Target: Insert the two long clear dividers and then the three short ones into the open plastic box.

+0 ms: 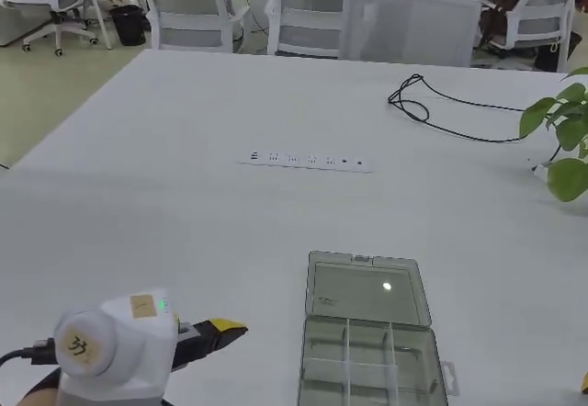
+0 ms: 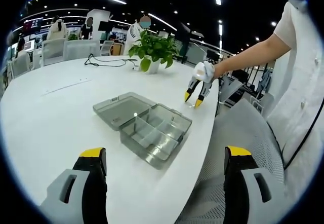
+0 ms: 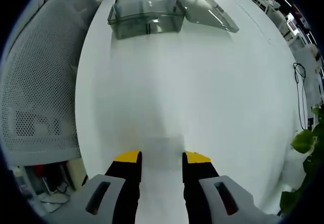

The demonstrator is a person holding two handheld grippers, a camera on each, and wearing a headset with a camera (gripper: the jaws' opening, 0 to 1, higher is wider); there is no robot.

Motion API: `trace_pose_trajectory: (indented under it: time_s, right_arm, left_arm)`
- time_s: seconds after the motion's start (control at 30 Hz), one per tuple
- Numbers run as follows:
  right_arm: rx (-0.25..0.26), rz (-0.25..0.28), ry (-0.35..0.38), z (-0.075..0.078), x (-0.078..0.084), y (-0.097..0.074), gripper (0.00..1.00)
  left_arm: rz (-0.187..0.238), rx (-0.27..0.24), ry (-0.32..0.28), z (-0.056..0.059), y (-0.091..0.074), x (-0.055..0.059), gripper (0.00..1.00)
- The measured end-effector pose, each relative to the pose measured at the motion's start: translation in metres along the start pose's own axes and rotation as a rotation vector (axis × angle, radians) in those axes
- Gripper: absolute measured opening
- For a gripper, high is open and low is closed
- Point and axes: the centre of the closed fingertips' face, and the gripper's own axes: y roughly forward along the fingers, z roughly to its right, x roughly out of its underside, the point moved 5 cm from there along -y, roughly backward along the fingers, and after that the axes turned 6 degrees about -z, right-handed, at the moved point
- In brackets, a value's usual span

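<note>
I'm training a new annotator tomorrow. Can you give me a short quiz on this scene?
1. True or false: the lid of the plastic box lies opened flat on the table.
2. The left hand-held gripper is: A) shut on a divider, B) open and empty, C) shut on a cable.
3. Fill in: in the head view, a white ___ lies on the table beyond the box.
Key: 1 true; 2 B; 3 power strip.
</note>
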Motion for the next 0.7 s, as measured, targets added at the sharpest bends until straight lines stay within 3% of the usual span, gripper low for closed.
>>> trace_pose_trajectory:
  time_s: [0.27,0.7]
  right_arm:
    - [0.059,0.074,0.017,0.000,-0.020,-0.024,0.33]
    - [0.152,0.198,-0.011,-0.010,-0.076,-0.076,0.33]
  left_arm:
    - [0.027,-0.005,-0.014,-0.001,-0.004,-0.007,0.98]
    - [0.072,0.007,-0.014,0.004,0.000,-0.027,0.95]
